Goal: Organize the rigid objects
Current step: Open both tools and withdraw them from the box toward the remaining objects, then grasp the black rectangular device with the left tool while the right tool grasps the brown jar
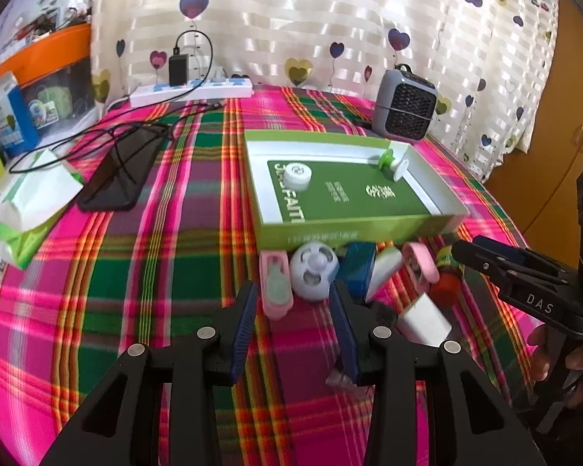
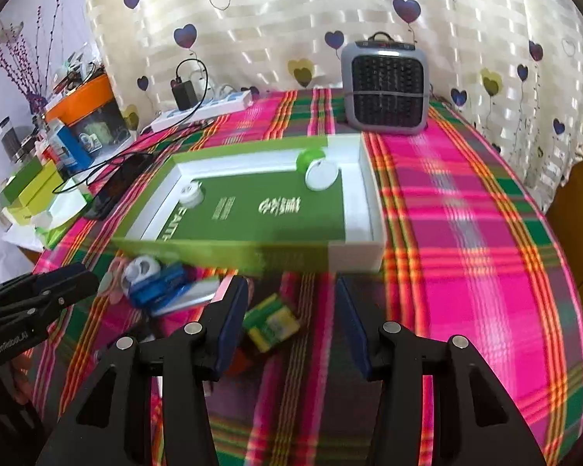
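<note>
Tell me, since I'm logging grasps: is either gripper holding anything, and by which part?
Nothing is held: left gripper and right gripper both stand open and empty.

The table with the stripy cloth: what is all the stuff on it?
tablecloth: one, pink and green plaid, covers the table
box lid: one, green and white, middle, open side up
white cap: one, inside the lid, left
green and white spool: one, inside the lid, far right corner
small clutter: several pieces, pink, white, blue, in front of the lid
green packet: one, between the right fingers
fan heater: one, grey, behind the lid
phone: one, black, left
power strip: one, white, back
left gripper: open
right gripper: open
</note>
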Demonstrator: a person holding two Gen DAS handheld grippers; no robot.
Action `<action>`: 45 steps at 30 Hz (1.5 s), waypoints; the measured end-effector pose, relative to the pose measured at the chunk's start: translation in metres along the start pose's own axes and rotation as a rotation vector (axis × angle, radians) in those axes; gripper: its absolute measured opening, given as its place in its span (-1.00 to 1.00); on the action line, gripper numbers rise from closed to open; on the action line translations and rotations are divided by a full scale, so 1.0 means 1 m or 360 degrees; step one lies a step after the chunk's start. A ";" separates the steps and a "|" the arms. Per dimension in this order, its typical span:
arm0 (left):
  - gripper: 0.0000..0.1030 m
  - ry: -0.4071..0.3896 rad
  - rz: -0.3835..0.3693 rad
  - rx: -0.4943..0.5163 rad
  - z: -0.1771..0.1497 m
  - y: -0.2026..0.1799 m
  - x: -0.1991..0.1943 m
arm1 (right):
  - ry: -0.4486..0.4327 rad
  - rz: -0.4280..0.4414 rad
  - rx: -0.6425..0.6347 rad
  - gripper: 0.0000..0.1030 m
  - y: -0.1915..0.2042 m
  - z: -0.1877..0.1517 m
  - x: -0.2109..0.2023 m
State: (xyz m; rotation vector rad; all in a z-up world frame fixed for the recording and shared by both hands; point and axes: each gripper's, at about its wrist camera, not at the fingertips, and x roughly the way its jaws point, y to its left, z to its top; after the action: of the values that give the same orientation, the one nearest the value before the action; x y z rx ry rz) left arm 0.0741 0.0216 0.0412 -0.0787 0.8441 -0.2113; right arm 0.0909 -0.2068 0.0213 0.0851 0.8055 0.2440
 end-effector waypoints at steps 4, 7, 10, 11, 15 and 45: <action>-0.27 -0.0013 -0.0029 0.0013 -0.005 -0.001 -0.005 | 0.0016 -0.0008 0.0017 -0.06 0.006 -0.007 0.002; -0.27 0.0010 -0.0061 0.0034 -0.009 -0.005 -0.003 | 0.0039 0.0006 0.0032 -0.06 0.009 -0.010 0.006; -0.27 0.0046 -0.0095 0.0069 -0.015 -0.011 0.002 | 0.0051 -0.0019 0.0023 -0.06 0.012 -0.012 0.008; -0.27 0.0057 -0.0104 0.0077 -0.016 -0.013 0.004 | 0.0055 -0.0024 0.0025 -0.06 0.012 -0.012 0.009; -0.27 0.0087 -0.0128 0.0099 -0.022 -0.019 0.006 | 0.0068 -0.0051 0.0026 0.06 0.012 -0.013 0.011; -0.27 0.0176 -0.0141 0.0260 -0.025 -0.048 0.025 | 0.0137 -0.0304 -0.0035 0.13 -0.006 -0.022 0.014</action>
State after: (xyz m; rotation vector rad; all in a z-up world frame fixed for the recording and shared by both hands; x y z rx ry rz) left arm 0.0639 -0.0307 0.0132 0.0494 0.9313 -0.3700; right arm 0.0850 -0.2101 -0.0048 -0.0231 0.8904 0.0761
